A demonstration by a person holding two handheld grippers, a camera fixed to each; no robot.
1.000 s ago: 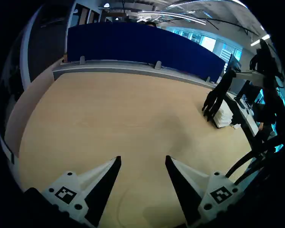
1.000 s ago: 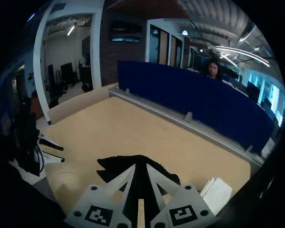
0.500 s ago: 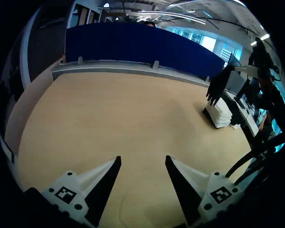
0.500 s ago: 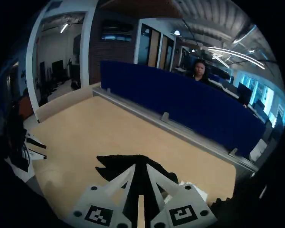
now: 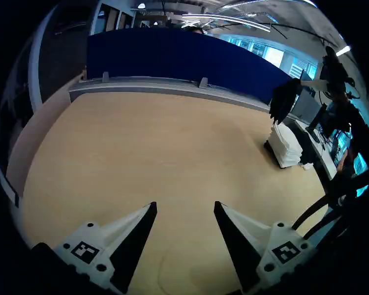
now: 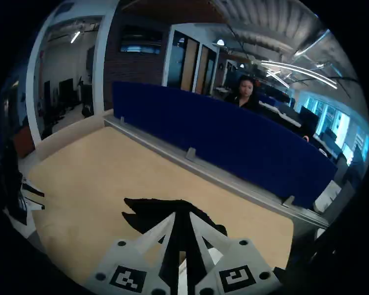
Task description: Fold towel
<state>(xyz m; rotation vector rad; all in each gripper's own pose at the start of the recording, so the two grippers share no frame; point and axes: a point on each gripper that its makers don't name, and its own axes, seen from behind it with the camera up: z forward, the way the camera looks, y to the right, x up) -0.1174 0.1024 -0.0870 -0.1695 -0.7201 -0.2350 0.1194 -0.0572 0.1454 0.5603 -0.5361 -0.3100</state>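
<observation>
Clamping a dark towel [image 6: 150, 216], the right gripper [image 6: 182, 215] has its two fingers drawn close together on the cloth. In the right gripper view the cloth bunches and spreads in front of the fingertips, above the pale wooden counter [image 6: 96, 172]. From this close angle the cloth's shape is hard to read.

The left gripper view gives the far-off, side-on look. There the towel hangs bunched in the air at the counter's right end, lifted clear above a stack of white folded towels [image 5: 288, 145] that sits near the edge.

The left gripper [image 5: 184, 204] is in the foreground of its own view, fingers spread well apart with bare counter between them and nothing in its grasp. It is well apart from the towel.

A long blue partition [image 5: 174, 54] runs along the counter's far side in both views. The right gripper view takes in a person [image 6: 243, 93] behind it.
</observation>
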